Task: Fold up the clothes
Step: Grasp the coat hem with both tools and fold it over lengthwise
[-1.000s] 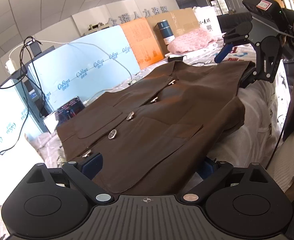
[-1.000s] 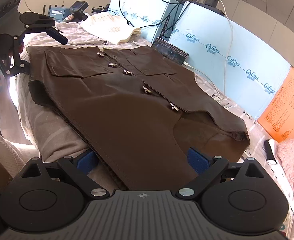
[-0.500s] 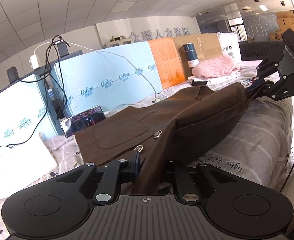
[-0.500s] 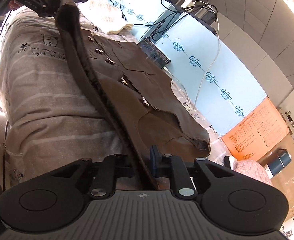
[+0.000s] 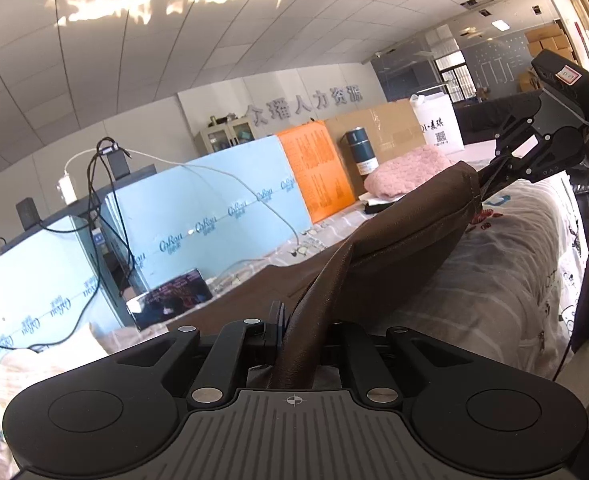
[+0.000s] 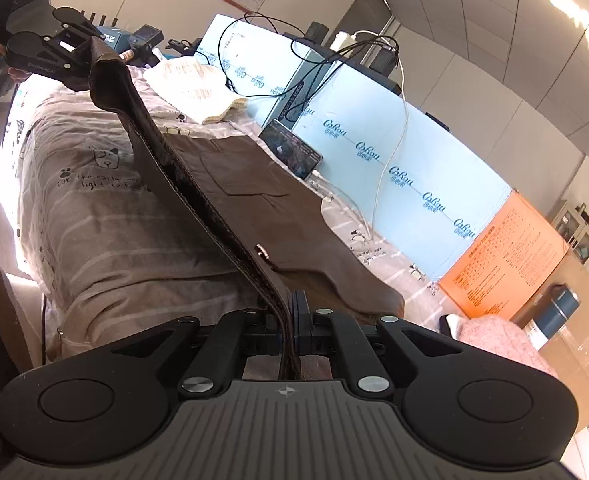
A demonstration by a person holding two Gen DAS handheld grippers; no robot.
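The brown vest [image 6: 254, 184] looks like thick, limp leatherette, probably fairly heavy; best held along its near side edge, where both claws now pinch it. Dark brown, metal snaps, patch pocket. Its far half lies on the striped bedsheet [image 6: 94, 220]; the near edge is raised. Left gripper [image 5: 294, 340] and right gripper [image 6: 290, 320] are each clamped on that edge.
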